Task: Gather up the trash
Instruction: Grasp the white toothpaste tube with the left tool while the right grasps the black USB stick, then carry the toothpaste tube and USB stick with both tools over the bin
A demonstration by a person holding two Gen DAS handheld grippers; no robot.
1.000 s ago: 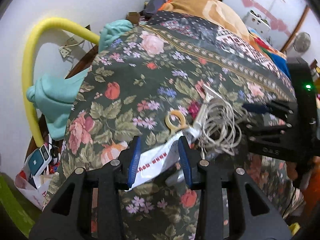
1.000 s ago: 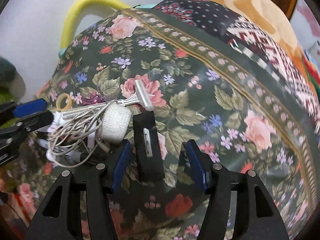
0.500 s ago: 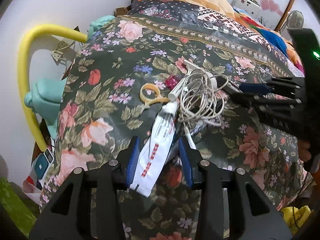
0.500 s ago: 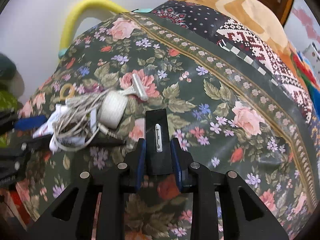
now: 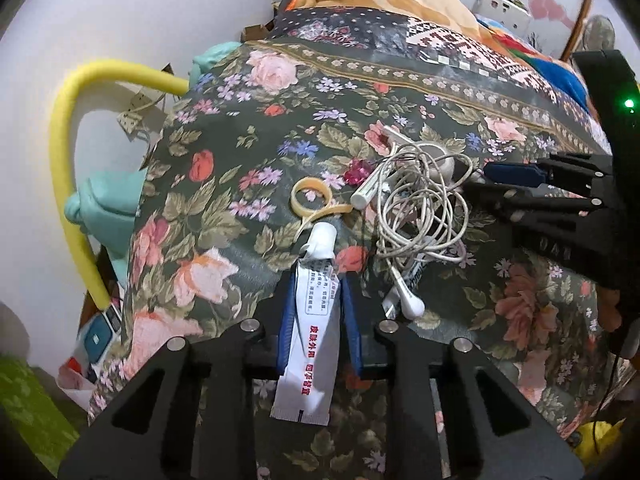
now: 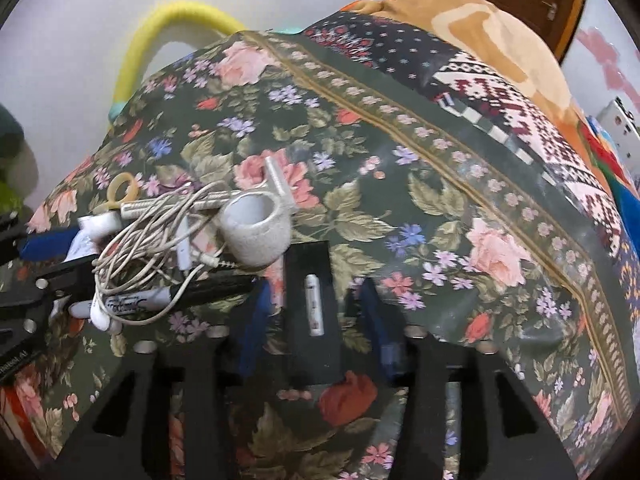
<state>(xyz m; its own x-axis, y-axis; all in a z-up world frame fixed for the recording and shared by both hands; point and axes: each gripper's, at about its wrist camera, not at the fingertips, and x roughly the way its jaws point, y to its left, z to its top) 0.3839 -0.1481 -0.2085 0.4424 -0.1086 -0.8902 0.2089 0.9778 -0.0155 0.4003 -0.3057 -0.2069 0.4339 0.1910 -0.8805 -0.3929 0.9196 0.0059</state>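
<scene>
Earphone cable [image 5: 420, 208] lies on bedspread [image 5: 248, 128], right of tube [image 5: 314, 320].

Black left gripper [image 5: 318, 332], blue pads, silver screws.

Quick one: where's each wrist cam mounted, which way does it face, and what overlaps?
Left wrist: on the left gripper, facing down at the floral bedspread; its fingers closing on a white tube, right gripper at right edge.
Right wrist: on the right gripper, facing down at the same bedspread; its fingers closing around a black case, not yet touching.
Shared: earphones, yellow ring, razor.
</scene>
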